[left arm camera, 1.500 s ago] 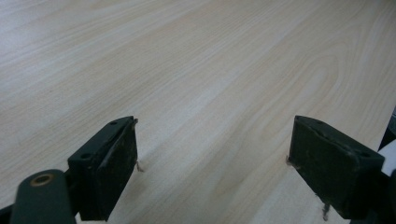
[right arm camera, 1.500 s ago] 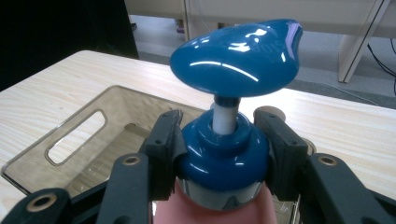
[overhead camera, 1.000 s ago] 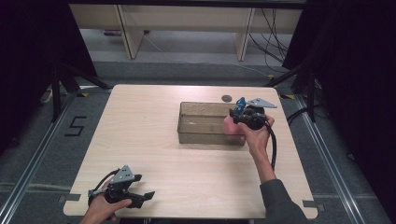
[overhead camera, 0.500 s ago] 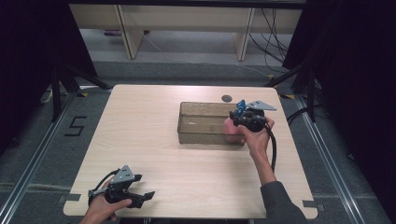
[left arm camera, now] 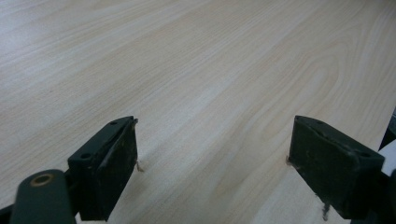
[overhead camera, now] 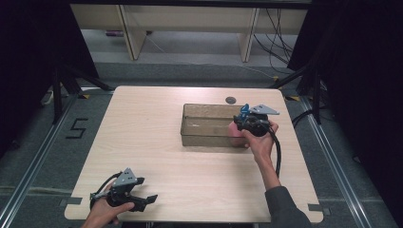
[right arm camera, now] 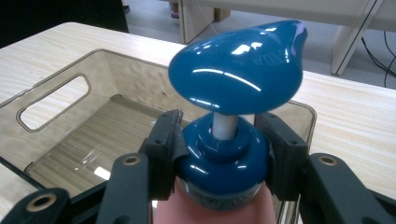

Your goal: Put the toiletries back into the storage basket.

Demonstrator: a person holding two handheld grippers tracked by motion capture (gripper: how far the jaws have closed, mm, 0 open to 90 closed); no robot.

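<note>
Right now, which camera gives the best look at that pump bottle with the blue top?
The right gripper view: the pump bottle sits close up, its blue collar clamped between the right gripper jaws, above the clear bin. The high view shows it as a small pink patch by the hand. The left gripper view looks at bare table.

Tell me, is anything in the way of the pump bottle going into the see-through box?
Nothing visible is. The right gripper is shut on the blue collar of the pump bottle, held at the near-right corner of the clear box. The box floor looks bare, so the way down seems free.
</note>
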